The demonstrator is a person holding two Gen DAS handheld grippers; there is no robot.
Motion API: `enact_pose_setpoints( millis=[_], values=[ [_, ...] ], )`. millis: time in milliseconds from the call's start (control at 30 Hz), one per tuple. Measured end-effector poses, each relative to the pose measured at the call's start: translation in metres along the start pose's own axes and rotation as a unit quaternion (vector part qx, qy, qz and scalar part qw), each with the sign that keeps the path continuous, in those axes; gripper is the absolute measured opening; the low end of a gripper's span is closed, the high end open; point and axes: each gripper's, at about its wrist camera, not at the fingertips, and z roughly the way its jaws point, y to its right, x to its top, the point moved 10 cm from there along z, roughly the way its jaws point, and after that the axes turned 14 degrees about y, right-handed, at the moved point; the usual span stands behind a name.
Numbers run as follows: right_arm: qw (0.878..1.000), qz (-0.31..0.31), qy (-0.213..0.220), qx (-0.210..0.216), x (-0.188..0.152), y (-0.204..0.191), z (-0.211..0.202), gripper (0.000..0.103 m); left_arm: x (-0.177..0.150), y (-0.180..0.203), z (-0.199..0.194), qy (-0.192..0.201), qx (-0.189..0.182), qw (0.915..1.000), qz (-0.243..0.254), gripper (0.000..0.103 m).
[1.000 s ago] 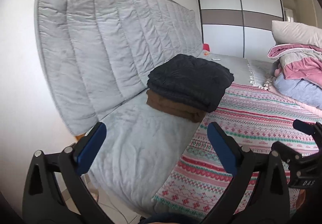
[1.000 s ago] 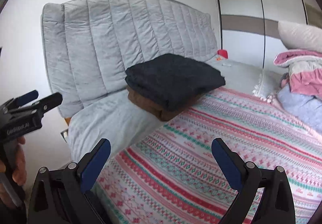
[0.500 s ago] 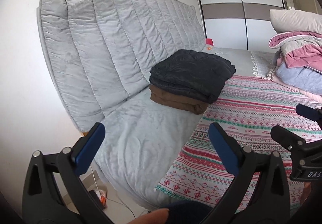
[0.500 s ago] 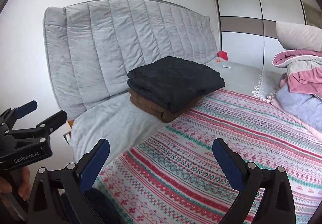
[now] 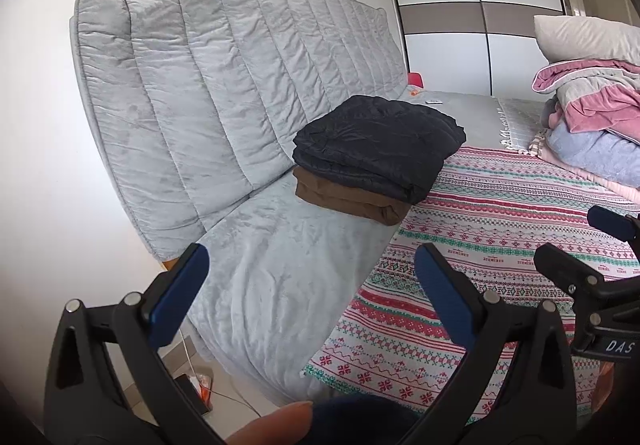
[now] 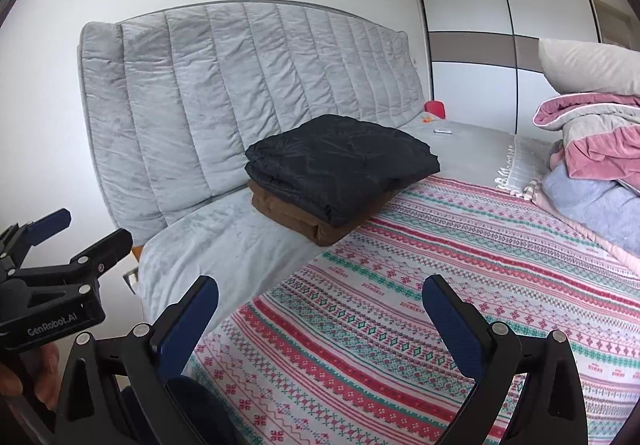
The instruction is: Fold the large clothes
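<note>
A: What has changed?

B: Both grippers are drawn back from the bed (image 5: pixel 280 277); the left gripper (image 5: pixel 308 289) and right gripper (image 6: pixel 320 319) are spread, nothing held.

A: And the clothes?

B: The black garment (image 5: pixel 380 141) is stacked folded on the brown garment (image 5: pixel 348 201) near the headboard (image 5: pixel 224 85). That piece is judged done.

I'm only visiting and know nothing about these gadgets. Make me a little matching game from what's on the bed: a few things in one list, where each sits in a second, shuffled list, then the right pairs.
Things:
1. black folded garment
2. brown folded garment
3. beige pillow
4. red object

Places:
A. on top of the pile of pink and blue bedding
B. far end of the bed, by the wardrobe
C. top of the two-garment stack
D. bottom of that stack, on the grey cover

Pairs: 1-C, 2-D, 3-A, 4-B
</note>
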Motion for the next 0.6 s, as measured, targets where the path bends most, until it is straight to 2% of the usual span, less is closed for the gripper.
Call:
enact_pose_setpoints(
  millis=[600],
  values=[
    [1.000, -0.002, 0.004, -0.006, 0.0016, 0.0038, -0.0049, 0.103, 0.0004, 0.0044, 0.0012, -0.001, -0.013, 0.9999, -0.007, 0.102]
  ],
)
